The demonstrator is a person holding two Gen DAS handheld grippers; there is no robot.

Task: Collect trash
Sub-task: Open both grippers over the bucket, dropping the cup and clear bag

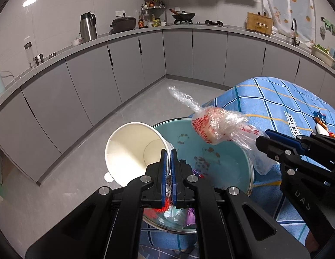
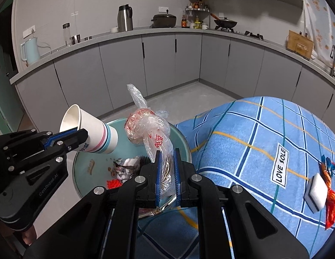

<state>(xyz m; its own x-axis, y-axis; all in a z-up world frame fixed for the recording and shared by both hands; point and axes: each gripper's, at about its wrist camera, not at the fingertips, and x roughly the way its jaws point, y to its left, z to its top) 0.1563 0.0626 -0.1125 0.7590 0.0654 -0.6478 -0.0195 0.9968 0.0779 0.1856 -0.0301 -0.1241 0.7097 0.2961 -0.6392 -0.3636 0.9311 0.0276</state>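
Note:
My left gripper (image 1: 169,153) is shut on the rim of a white paper cup (image 1: 133,149), held tilted on its side above the left edge of a teal basin (image 1: 232,161). From the right wrist view the cup (image 2: 96,133) shows pink and blue bands, and the left gripper (image 2: 81,135) pinches its wall. My right gripper (image 2: 167,153) is shut on a clear plastic bag with red print (image 2: 145,127), hanging over the basin (image 2: 180,138). The bag (image 1: 217,127) floats above the basin's far side, with the right gripper (image 1: 262,137) at its tail. Crumpled wrappers (image 2: 126,166) lie inside the basin.
The basin sits at the edge of a table under a blue checked cloth (image 2: 254,142). A white sponge (image 2: 316,192) and an orange wrapper (image 2: 331,207) lie on the cloth at right. Grey kitchen cabinets (image 1: 124,64) and counter run along the back, with bare floor (image 1: 81,161) below.

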